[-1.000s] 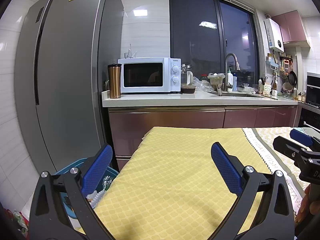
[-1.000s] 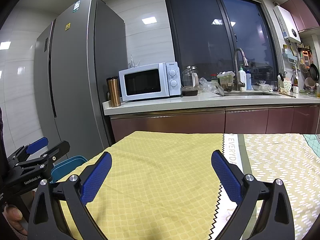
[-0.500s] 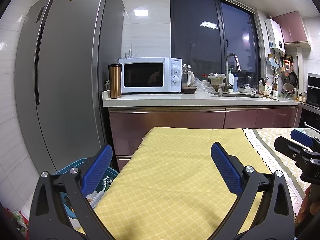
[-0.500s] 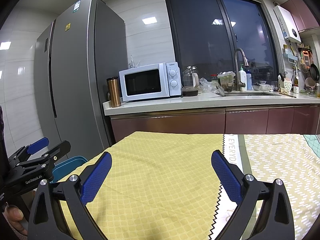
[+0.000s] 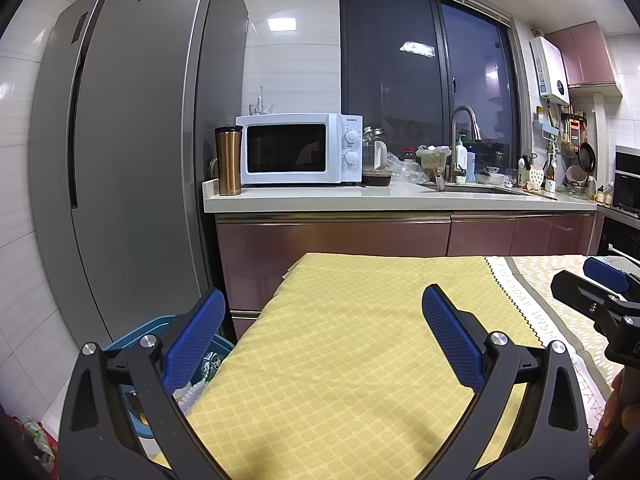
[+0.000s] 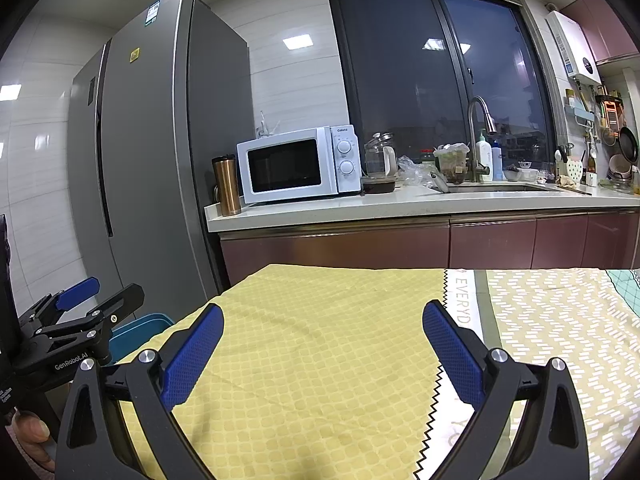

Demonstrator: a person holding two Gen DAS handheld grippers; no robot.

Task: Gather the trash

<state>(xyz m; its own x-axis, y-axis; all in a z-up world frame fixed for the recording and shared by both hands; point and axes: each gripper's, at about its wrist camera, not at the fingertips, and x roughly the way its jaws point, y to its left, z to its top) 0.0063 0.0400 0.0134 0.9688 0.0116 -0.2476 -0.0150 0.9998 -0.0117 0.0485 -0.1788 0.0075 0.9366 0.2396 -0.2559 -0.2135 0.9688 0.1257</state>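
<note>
A blue trash bin stands on the floor at the table's left edge, with crumpled wrappers inside; its rim also shows in the right wrist view. My left gripper is open and empty above the yellow tablecloth, its left finger over the bin. My right gripper is open and empty above the same cloth. Each gripper shows at the edge of the other's view: the right one and the left one. No trash shows on the cloth.
A grey fridge stands at the left. A counter behind the table holds a microwave, a copper tumbler and a sink with clutter. A patterned cloth covers the table's right part.
</note>
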